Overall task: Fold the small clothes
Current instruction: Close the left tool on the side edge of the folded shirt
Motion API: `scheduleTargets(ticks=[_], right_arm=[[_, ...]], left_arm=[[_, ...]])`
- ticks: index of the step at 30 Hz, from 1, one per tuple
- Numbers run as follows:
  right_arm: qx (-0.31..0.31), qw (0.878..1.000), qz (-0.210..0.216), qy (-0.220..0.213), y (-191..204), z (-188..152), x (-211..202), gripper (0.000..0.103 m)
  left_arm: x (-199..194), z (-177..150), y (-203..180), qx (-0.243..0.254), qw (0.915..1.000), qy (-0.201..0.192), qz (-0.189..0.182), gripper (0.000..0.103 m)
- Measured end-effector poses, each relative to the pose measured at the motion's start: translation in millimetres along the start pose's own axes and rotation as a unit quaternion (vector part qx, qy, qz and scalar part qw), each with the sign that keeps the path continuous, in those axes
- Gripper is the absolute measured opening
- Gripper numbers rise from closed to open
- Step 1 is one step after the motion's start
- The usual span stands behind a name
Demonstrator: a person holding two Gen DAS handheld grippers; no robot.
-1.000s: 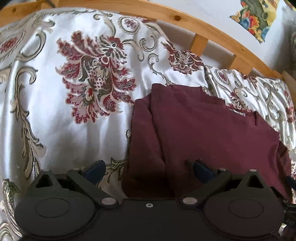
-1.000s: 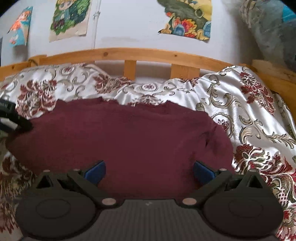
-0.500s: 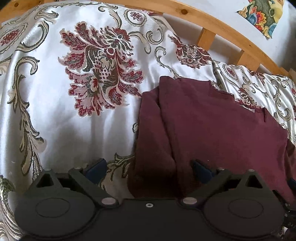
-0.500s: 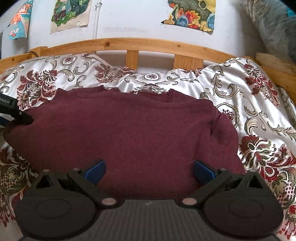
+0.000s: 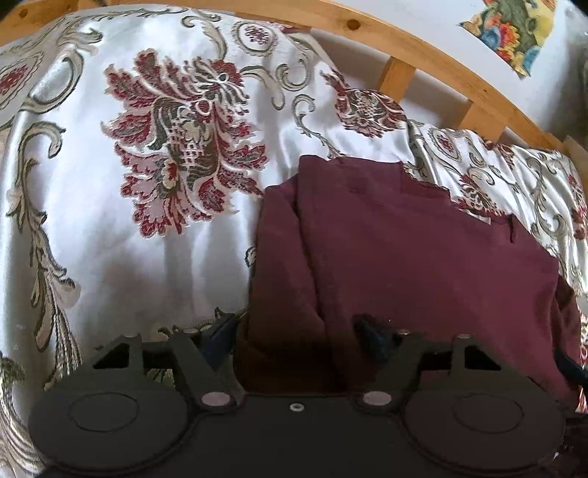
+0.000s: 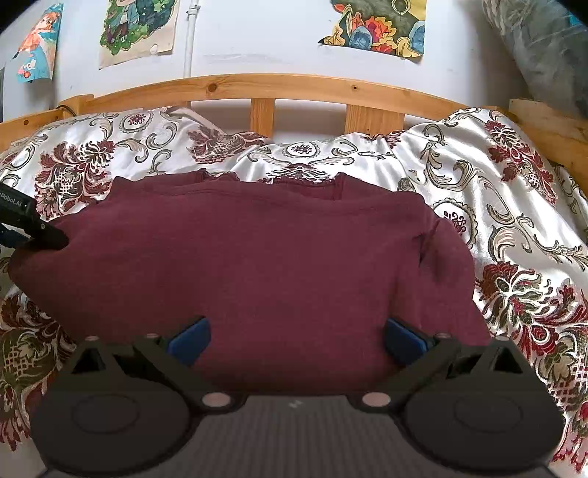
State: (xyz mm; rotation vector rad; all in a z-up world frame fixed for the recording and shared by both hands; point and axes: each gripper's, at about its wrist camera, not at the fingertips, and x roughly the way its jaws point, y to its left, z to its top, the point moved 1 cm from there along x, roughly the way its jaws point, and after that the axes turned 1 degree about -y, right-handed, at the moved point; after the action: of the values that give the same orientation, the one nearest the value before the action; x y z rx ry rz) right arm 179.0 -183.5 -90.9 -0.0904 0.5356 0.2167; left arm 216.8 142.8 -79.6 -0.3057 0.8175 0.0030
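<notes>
Maroon garment [image 6: 257,272], a knit top already doubled over, lies flat on a satin bedspread [image 5: 110,239] printed with dark red flowers and grey scrolls. In the right wrist view it fills the space ahead of and between the fingers, its neckline edge at the far side towards a wooden headboard [image 6: 264,86] and its near hem running in under the tool body. The right gripper [image 6: 296,340] has its jaws spread wide; both blue pads [image 6: 189,338] sit over the cloth near the hem, with a broad stretch of fabric between them and nothing pinched.

In the left wrist view the garment sits ahead of the jaws and off to their right, its folded left edge forming a thick vertical roll that comes straight down between the fingers. The left gripper [image 5: 297,340] has its jaws drawn in partway around that bunched corner: one finger is on the bedspread just outside the fold, the other lies on the cloth. Whether the pads actually grip the fabric I cannot tell, since shadow hides the contact. From the right wrist view, a black finger of the left gripper [image 6: 44,235] touches the garment's far left corner.

Beyond the headboard slats is a white wall [image 6: 257,44] with colourful cartoon posters [image 6: 375,25] stuck to it, and a thin white pipe [image 6: 189,36] running down it.
</notes>
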Motion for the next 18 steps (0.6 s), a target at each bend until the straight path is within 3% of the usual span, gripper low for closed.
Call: scheduleTargets(ticks=[3,7,10,14,18], right_arm=[[0.0,1.0,0.0,0.0,-0.4,0.1,0.1,0.103],[0.001,1.0,0.001,0.0,-0.8,-0.1,0.2,0.103],[0.002,1.0,0.002,0.0,-1.1,-0.1,0.4,0.103],[0.001,1.0,0.001,0.0,-0.8,-0.3,0.6,0.103],[0.002,1.0,0.001,0.001,-0.8,-0.3,0.7,0.103]], left_arm=[[-4.2,-0.4,-5.4,-0.003,0.9999,-0.009,0.014,0.066],[-10.5,-3.3,-19.3,0.04,0.9982,-0.024,0.038,0.059],[-10.1,-3.6,-23.7,0.056,0.997,-0.023,0.049,0.062],[-7.8,-1.4,-18.9,0.04,0.9978,-0.019,0.049,0.063],[-9.3,0.2,-27.1,0.058,0.9963,-0.016,0.062,0.047]])
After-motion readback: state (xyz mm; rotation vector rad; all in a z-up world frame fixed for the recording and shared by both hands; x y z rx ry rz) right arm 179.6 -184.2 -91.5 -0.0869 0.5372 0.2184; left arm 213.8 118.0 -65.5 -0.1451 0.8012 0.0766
